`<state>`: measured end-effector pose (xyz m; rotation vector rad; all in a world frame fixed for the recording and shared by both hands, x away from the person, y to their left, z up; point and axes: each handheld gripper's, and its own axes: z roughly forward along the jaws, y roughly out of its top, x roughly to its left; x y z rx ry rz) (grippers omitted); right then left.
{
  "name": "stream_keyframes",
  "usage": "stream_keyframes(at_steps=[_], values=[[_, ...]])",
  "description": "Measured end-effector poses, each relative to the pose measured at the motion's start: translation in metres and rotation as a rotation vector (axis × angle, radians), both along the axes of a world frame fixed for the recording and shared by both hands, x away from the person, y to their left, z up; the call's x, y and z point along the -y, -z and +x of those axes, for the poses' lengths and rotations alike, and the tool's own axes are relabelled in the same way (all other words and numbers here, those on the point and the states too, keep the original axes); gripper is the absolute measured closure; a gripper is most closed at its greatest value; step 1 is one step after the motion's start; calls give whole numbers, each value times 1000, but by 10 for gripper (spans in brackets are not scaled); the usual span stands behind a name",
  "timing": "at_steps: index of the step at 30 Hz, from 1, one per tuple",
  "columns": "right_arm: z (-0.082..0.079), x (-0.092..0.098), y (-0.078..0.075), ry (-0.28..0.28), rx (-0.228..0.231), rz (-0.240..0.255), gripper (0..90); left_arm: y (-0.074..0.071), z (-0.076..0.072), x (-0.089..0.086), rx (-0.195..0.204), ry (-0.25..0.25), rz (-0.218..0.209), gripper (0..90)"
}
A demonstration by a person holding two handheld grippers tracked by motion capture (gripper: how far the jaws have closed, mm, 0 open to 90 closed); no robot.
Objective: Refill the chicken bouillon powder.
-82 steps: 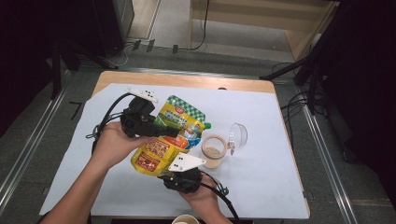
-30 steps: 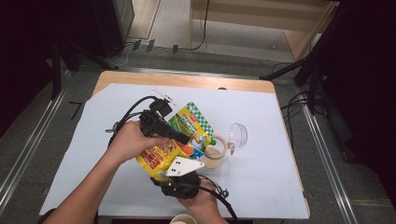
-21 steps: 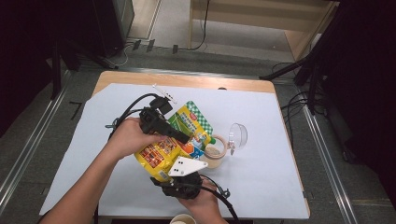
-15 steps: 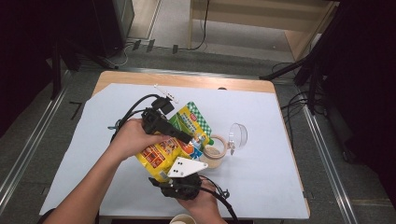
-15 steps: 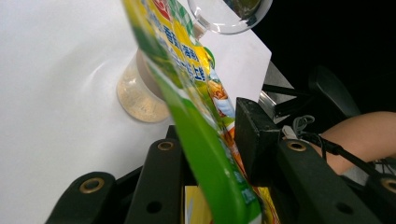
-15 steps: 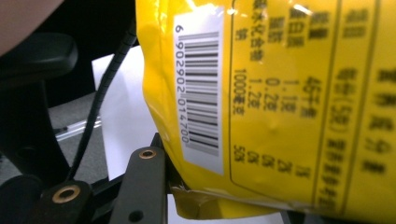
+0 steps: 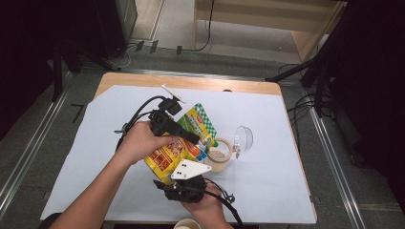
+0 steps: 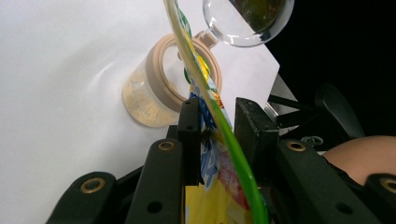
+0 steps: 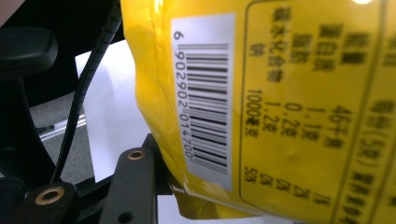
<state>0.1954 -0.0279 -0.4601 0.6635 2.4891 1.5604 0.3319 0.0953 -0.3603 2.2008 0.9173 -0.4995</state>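
A yellow and green pouch (image 7: 172, 155) is held tilted above the white sheet, its upper end over the open jar (image 7: 218, 160). My left gripper (image 7: 193, 138) reaches in from the left and is shut on the pouch (image 8: 210, 182) near that upper end, just above the jar (image 8: 149, 98). The clear lid (image 7: 244, 138) stands flipped back behind the jar. My right gripper (image 7: 181, 179) sits under the pouch's lower end. Its jaws have just been opening, and the pouch's barcode side (image 9: 289, 93) still lies between them against one finger (image 9: 135, 182). The other finger is hidden.
A white sheet (image 7: 286, 191) covers the wooden table (image 7: 191, 80). A paper cup (image 7: 187, 224) stands at the near edge beside my right hand. Black cables (image 7: 138, 114) loop behind my left hand. Bare sheet lies to the right and far left.
Since the earliest frame the left gripper has moved from the pouch's far corner onto its upper part and tipped it toward the jar. Over the last second little has shifted.
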Motion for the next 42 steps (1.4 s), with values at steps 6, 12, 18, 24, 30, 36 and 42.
stream_keyframes(at_steps=[6, 12, 18, 24, 30, 36, 42], values=[[0, -2, 2, 5, 3, -30, 592, 1, 1, 4, -14, -13, 30, 733], [1, -2, 4, 19, -33, -22, 636, 1, -1, 9, -6, -10, 38, 722], [1, 1, 5, 28, -61, 29, 640, 1, -2, 10, -26, 3, 35, 644], [1, 4, 4, 30, -91, 65, 640, -2, -7, 8, -7, -8, 40, 627], [0, 1, 4, 23, -79, 51, 622, -1, -6, 7, -8, -17, 64, 698], [-1, -2, 5, 4, -19, -10, 543, -2, -5, 8, -17, -25, 52, 704], [-2, -2, 4, 14, 16, -48, 626, -3, -5, 10, -10, -30, 41, 707]])
